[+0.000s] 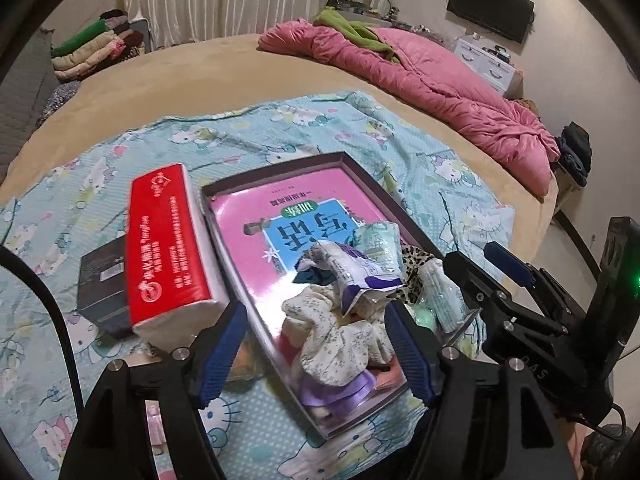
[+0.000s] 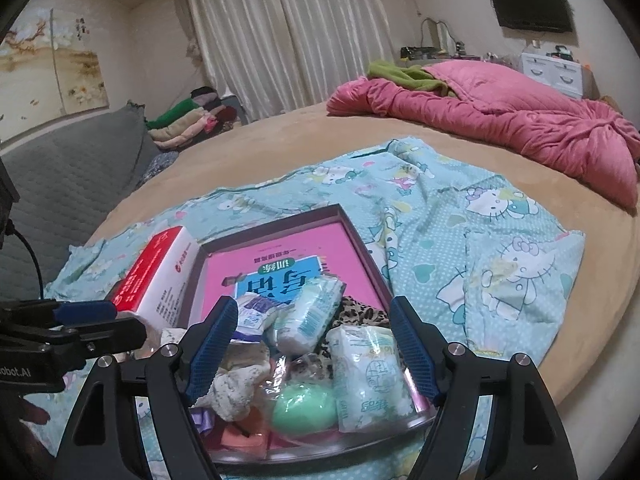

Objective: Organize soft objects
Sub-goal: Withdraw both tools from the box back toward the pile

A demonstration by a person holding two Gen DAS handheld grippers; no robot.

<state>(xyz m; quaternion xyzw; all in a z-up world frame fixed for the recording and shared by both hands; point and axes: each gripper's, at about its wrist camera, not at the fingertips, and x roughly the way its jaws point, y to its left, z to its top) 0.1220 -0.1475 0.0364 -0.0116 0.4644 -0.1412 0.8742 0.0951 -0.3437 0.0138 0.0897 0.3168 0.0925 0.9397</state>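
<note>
Both grippers hang open above a shallow tray of soft things on a bed.

The left gripper point(image 1: 316, 344) and right gripper point(image 2: 314, 344) stand wide, nothing between their pads. The tray point(image 1: 276, 172), on a cartoon-cat sheet point(image 2: 480, 248), holds tissue packs point(image 2: 366, 376), a green ball point(image 2: 302, 404), speckled cloth point(image 1: 340, 340) and leopard-print fabric point(image 2: 362, 314) heaped at its near end. A red tissue pack point(image 1: 166, 248) leans against its left wall.

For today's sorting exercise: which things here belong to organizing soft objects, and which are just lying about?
Job:
shallow box
tissue packs
floral cloth
leopard-print fabric
green ball
red tissue pack

Lying about:
pink quilt
folded clothes
black box
</note>
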